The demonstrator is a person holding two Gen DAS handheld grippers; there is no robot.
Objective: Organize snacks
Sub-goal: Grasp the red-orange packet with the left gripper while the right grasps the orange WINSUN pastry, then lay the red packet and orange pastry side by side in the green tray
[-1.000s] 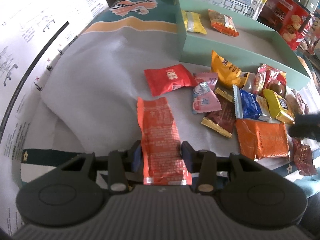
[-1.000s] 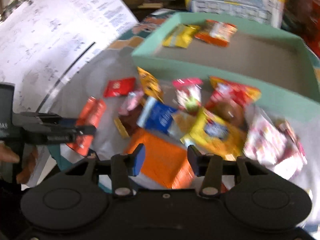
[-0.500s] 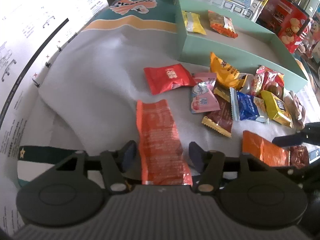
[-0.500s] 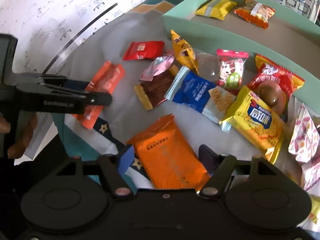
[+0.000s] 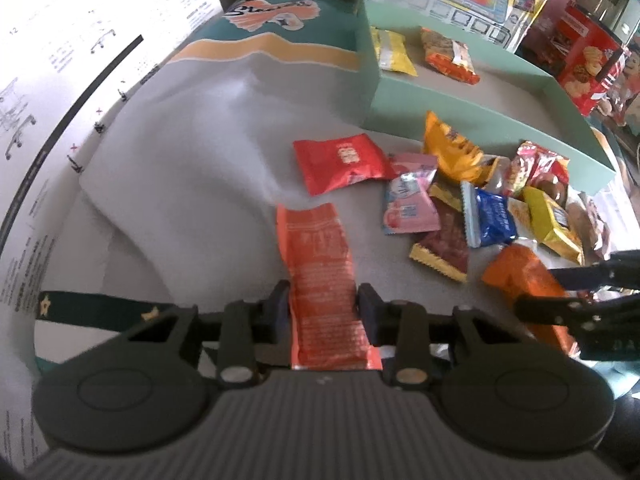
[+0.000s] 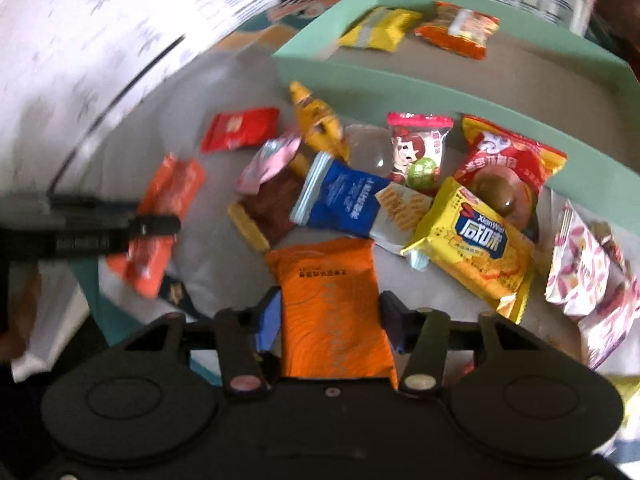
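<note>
A long red-orange packet (image 5: 316, 248) lies flat on the grey cloth, and its near end sits between the pads of my left gripper (image 5: 323, 308). The jaws are closing and the pads touch its two long edges. My right gripper (image 6: 330, 316) is closing on a plump orange packet (image 6: 328, 272), with both pads against its sides. Each gripper shows at the edge of the other's view. Behind the pile stands the mint-green tray (image 5: 440, 120), which holds a yellow packet (image 5: 390, 54) and an orange-and-white packet (image 5: 448, 56).
Loose snacks crowd the cloth in front of the tray: a red packet (image 5: 340, 162), a blue packet (image 6: 340, 200), a yellow packet (image 6: 476, 248) and several others. A large white printed sheet (image 5: 60, 80) lies at the left. A red biscuit tin (image 5: 588, 68) stands at the far right.
Both grippers spread their jaws wider half a second ago and have now closed onto their packets. The right gripper came down over the orange packet. The left gripper stayed put.
</note>
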